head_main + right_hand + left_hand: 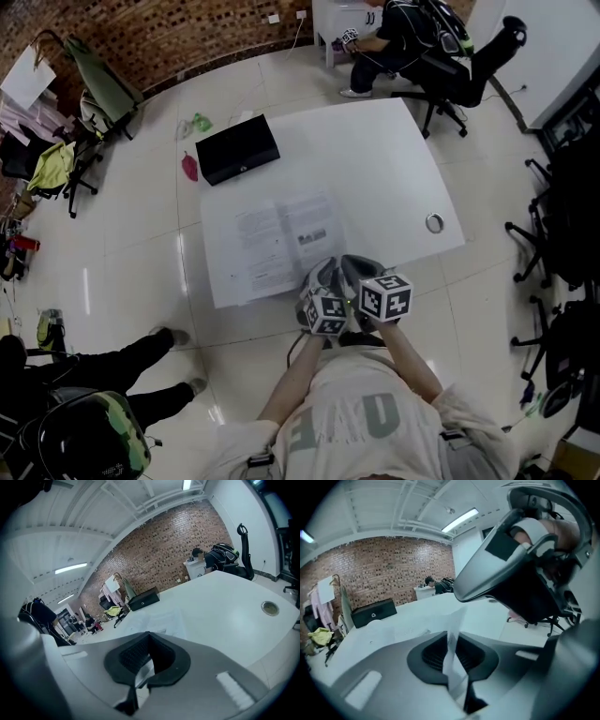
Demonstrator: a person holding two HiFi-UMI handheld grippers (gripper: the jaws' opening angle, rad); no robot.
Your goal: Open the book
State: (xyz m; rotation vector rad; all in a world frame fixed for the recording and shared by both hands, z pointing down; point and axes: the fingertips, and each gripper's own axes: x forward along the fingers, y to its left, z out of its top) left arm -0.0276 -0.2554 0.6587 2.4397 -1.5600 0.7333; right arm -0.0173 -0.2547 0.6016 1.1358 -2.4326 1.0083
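Note:
An open book [277,246] lies flat on the white table [375,159], near its front edge. Both grippers hover side by side at the book's near right corner. My left gripper [323,277] is shut on a single thin page [453,637], which stands up on edge between its pads [436,656]. The rest of the book [393,630] lies pale beyond it. My right gripper [361,270] is just right of the left one, a little above the table. Its jaws [140,667] are shut, and I see nothing clearly held between them. The book [159,619] lies ahead of it.
A black box [237,148] sits at the table's far left corner. A round metal grommet [434,222] is set in the table at the right. A person [403,37] sits at a far desk; office chairs [553,234] stand at the right.

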